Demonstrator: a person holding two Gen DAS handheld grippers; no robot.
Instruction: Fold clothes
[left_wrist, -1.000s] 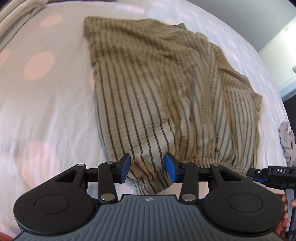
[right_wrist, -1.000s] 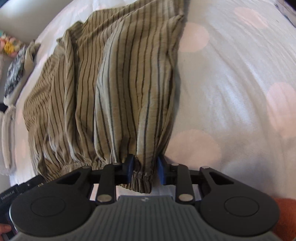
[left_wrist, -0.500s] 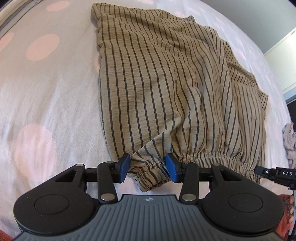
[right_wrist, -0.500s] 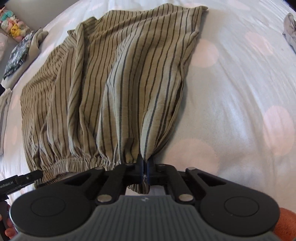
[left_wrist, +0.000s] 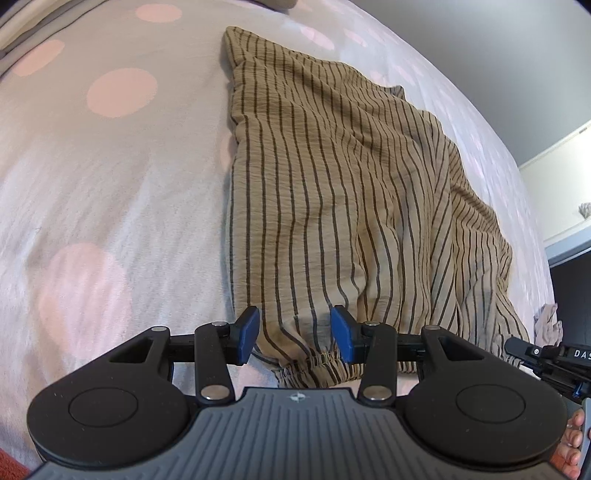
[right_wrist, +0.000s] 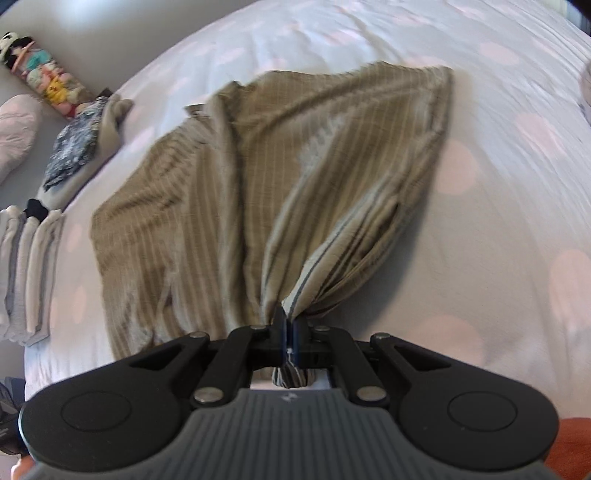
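Rightward, bare bedsheet beside garment.

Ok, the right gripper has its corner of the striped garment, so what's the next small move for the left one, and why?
Probably close the left gripper on the elastic hem. Its jaws stand open with the striped garment bunched between them, unpinched, while the right gripper is already shut on its corner and pulls it taut. Both ends need holding before the fold.

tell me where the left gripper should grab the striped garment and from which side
Best guess: the gathered elastic hem of the striped garment, at its near corner. It bunches into a thick ridge right between the open left gripper, so come in from the near edge and close across it, mirroring the right gripper, already shut on the hem.
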